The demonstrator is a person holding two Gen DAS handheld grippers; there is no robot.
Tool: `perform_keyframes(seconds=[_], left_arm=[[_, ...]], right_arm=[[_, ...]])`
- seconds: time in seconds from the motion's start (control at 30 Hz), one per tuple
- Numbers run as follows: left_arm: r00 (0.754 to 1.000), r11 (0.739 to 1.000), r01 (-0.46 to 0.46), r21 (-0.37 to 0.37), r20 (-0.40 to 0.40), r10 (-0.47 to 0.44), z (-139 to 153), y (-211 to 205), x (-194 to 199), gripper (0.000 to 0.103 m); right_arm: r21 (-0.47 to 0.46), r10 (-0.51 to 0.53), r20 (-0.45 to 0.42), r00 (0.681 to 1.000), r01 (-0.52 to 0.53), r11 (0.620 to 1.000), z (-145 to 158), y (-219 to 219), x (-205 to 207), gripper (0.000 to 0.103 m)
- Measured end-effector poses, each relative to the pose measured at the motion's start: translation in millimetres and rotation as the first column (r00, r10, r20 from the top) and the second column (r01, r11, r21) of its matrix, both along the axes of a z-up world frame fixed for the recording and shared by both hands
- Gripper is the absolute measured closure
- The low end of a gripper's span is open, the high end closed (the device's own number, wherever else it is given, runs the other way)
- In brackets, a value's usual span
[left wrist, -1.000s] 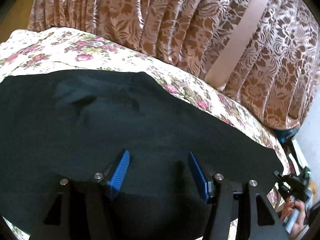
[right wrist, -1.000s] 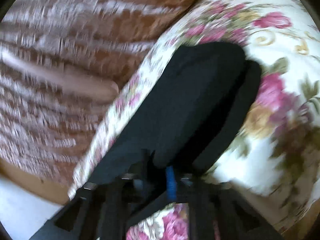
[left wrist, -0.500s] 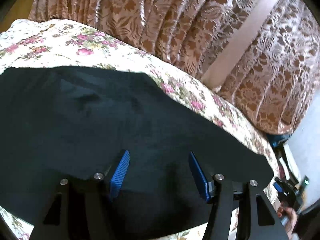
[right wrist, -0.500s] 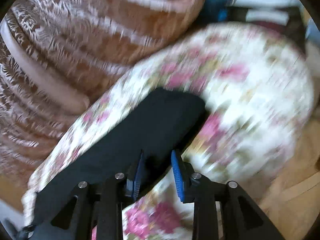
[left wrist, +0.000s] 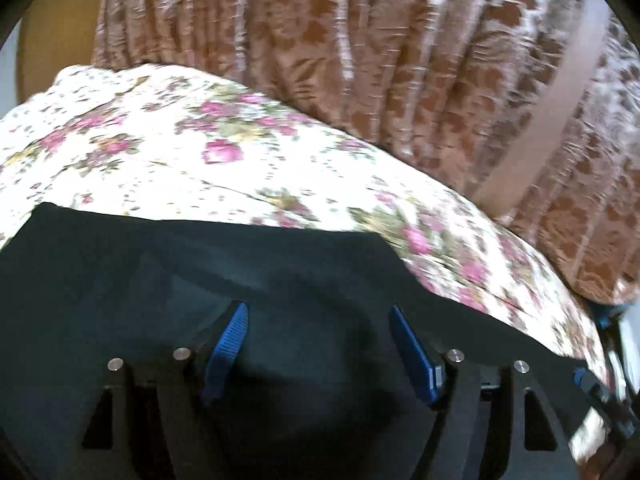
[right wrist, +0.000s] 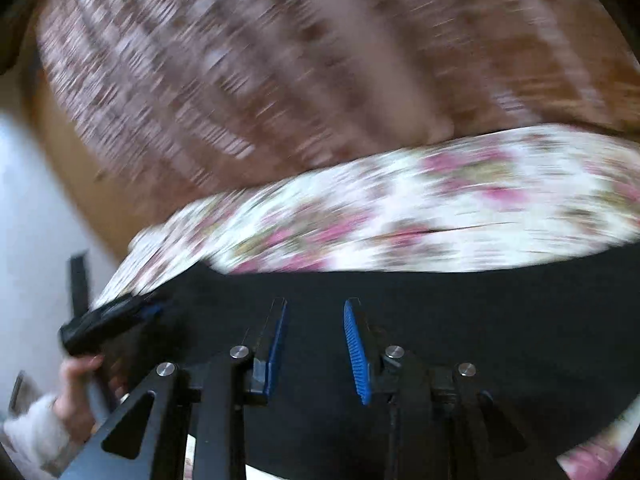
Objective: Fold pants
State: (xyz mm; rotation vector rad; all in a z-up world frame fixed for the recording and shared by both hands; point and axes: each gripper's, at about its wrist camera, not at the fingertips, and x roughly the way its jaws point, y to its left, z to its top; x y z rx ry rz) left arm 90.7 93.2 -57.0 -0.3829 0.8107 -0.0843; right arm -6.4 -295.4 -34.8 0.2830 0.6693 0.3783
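Black pants (left wrist: 168, 288) lie flat on the floral bed (left wrist: 168, 148). My left gripper (left wrist: 320, 340) has just been widening, open over cloth, nothing pinched; right gripper (right wrist: 314, 344) open too (blurry). Risk: a rushed pinch catches the bedspread.

Black pants (left wrist: 200, 280) spread across the lower half on a floral bedspread (left wrist: 168, 148), left gripper (left wrist: 318, 346) at 6 o'clock, blue pads just opened wider with nothing gripped, brown patterned curtain (left wrist: 360, 48) at 12 o'clock.
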Motion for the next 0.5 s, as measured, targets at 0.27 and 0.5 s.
perform_keyframes(seconds=[0.27,0.5], left_arm=[[0.997,0.996,-0.078,-0.042,0.023,0.079,-12.8,27.2,-11.9,0.029],[0.994,0.994,-0.085,-0.063,0.063,0.089,-18.8,31.8,-20.3,0.029]], right_arm=[[0.001,0.24,-0.095,0.966,-0.241,0.971,-11.1,120.0,98.5,0.073],[-0.091,0.304,-0.203,0.931,-0.327,0.941,-36.5,193.6,164.0,0.073]])
